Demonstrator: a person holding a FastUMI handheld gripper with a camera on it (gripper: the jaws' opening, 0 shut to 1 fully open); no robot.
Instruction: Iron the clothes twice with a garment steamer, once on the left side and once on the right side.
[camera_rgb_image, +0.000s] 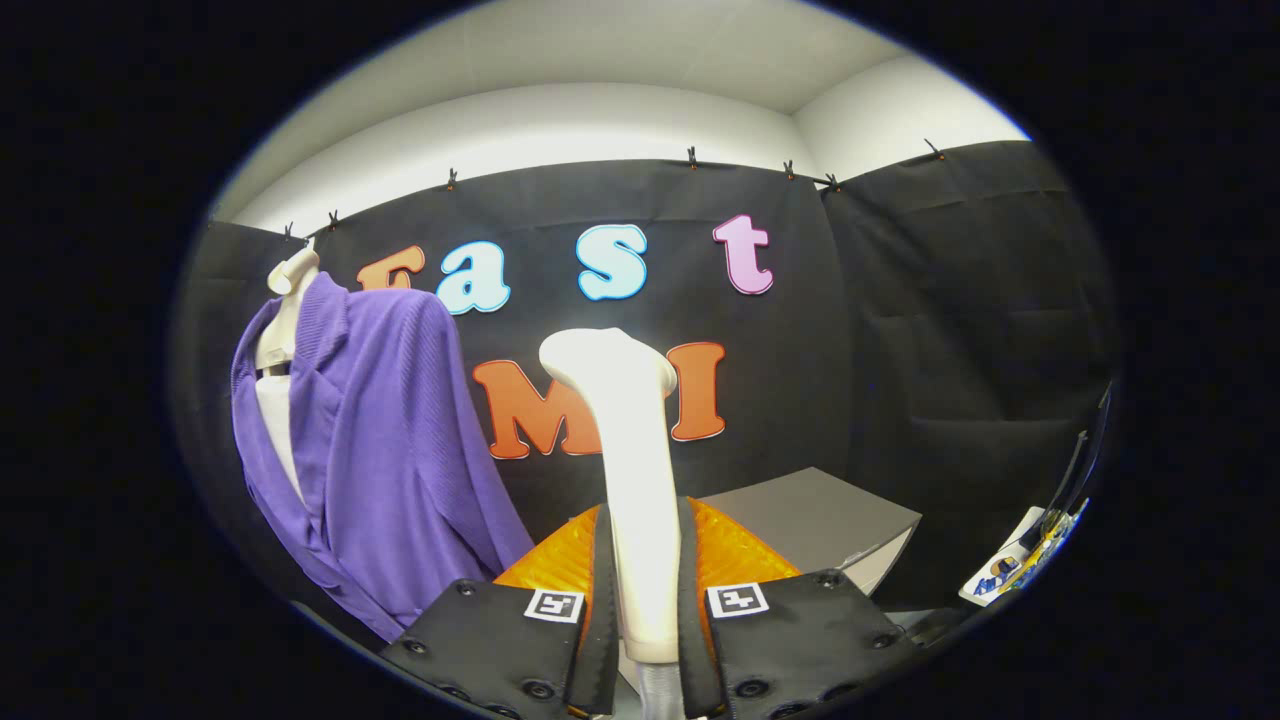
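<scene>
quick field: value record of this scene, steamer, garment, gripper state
hand-held gripper: shut on the garment steamer, both fingers pressing its handle
garment steamer: white, upright between the fingers, head pointing toward the purple garment
purple garment: hanging open on a white mannequin, ahead and to the left of the fingers
steamer to garment: apart, not touching
grey box: beyond the fingers, to the right
backdrop: black cloth wall

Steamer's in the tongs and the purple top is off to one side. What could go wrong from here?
1. The tongs clamp only the low handle of the tall white plastic garment steamer; its heavy-looking head may tip.
2. The purple knit cardigan hangs loose on the white mannequin, so a firm stroke may shift it.
</scene>
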